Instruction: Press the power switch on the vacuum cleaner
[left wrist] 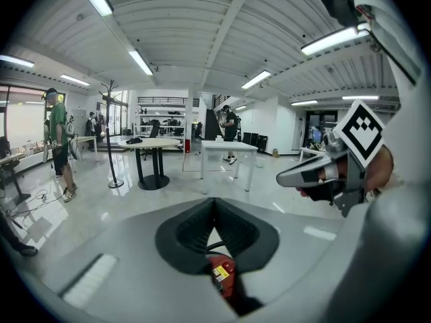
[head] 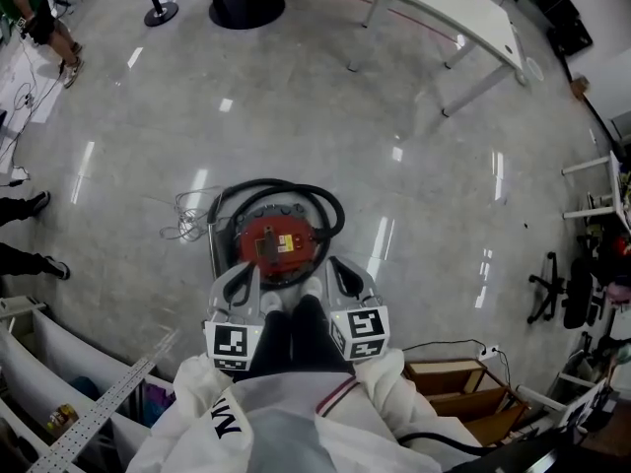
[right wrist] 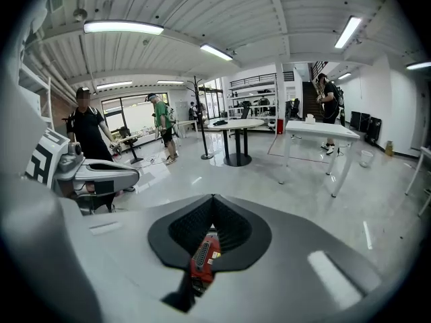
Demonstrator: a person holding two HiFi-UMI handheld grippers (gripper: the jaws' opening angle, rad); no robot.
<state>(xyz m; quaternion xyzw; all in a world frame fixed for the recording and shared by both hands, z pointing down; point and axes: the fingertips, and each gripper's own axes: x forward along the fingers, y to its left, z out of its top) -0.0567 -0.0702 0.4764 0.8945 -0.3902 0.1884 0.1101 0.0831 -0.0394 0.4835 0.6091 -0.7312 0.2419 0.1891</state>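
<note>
A red-topped vacuum cleaner (head: 279, 244) stands on the floor just ahead of me, with a black hose (head: 296, 190) looped round it. I cannot make out its power switch. My left gripper (head: 233, 286) and right gripper (head: 349, 278) hang side by side above the vacuum's near edge, close to my body. Both are shut with nothing between the jaws. In the left gripper view the left gripper's (left wrist: 214, 202) pads meet, and a slice of the red vacuum (left wrist: 222, 274) shows below them. The right gripper view shows the same for the right gripper (right wrist: 213, 198) and vacuum (right wrist: 202, 258).
A tangle of white cord (head: 182, 220) lies left of the vacuum. Behind it are a white table (head: 463, 18) and a black round table base (head: 246, 8). People stand at the far left (head: 39, 28). A cardboard box (head: 454, 377) sits at my right, shelving (head: 59, 382) at my left.
</note>
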